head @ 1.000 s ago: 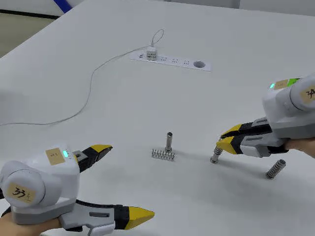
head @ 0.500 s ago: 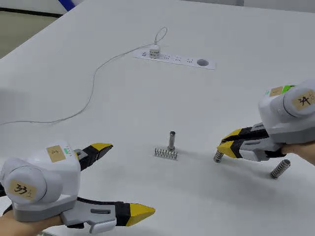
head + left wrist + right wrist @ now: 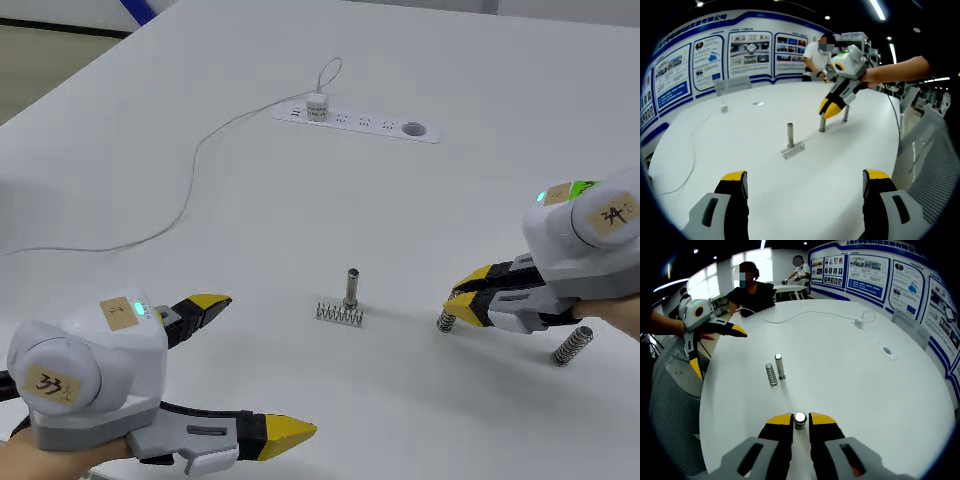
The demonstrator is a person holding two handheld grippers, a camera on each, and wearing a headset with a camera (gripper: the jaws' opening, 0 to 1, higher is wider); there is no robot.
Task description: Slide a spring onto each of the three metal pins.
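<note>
The right tongs point(image 3: 460, 293) pinched a spring-clad pin point(image 3: 446, 321), apparently steadying it on the counter point(image 3: 300, 200); the left tongs point(image 3: 268, 364) hung spread, free for the loose spring point(image 3: 339, 314).

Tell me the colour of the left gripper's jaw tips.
Yellow: the left gripper has yellow fingertips, clearest in the left gripper view.

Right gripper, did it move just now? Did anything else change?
The right gripper sank a little lower on the spring-covered pin it holds, so less of that pin shows below it. The left gripper stayed open where it was. The bare pin, the loose spring beside it and the other spring-covered pin did not move; the camera shifted slightly.
</note>
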